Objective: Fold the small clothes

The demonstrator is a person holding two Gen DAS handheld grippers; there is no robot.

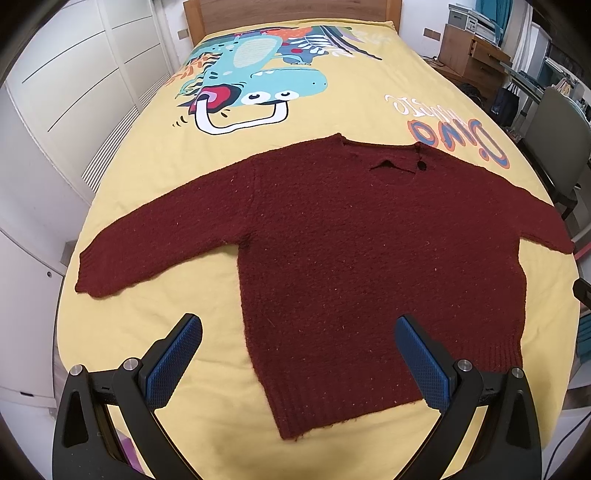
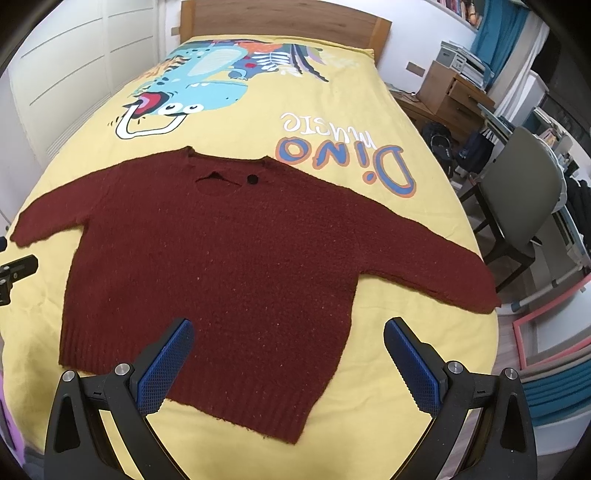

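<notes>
A small dark red knitted sweater (image 1: 351,251) lies flat and spread out on the yellow bed cover (image 1: 351,110), sleeves out to both sides, neck towards the headboard. It also shows in the right wrist view (image 2: 229,258). My left gripper (image 1: 297,332) is open and empty, above the sweater's hem near its left lower corner. My right gripper (image 2: 288,332) is open and empty, above the hem near the right lower corner. The left sleeve cuff (image 1: 92,277) and right sleeve cuff (image 2: 476,291) lie flat.
The cover carries a dinosaur print (image 1: 255,74) and lettering (image 2: 347,158). A wooden headboard (image 2: 284,18) is at the far end. White cupboards (image 1: 66,92) stand left. A chair (image 2: 524,199), desk and clutter stand right of the bed.
</notes>
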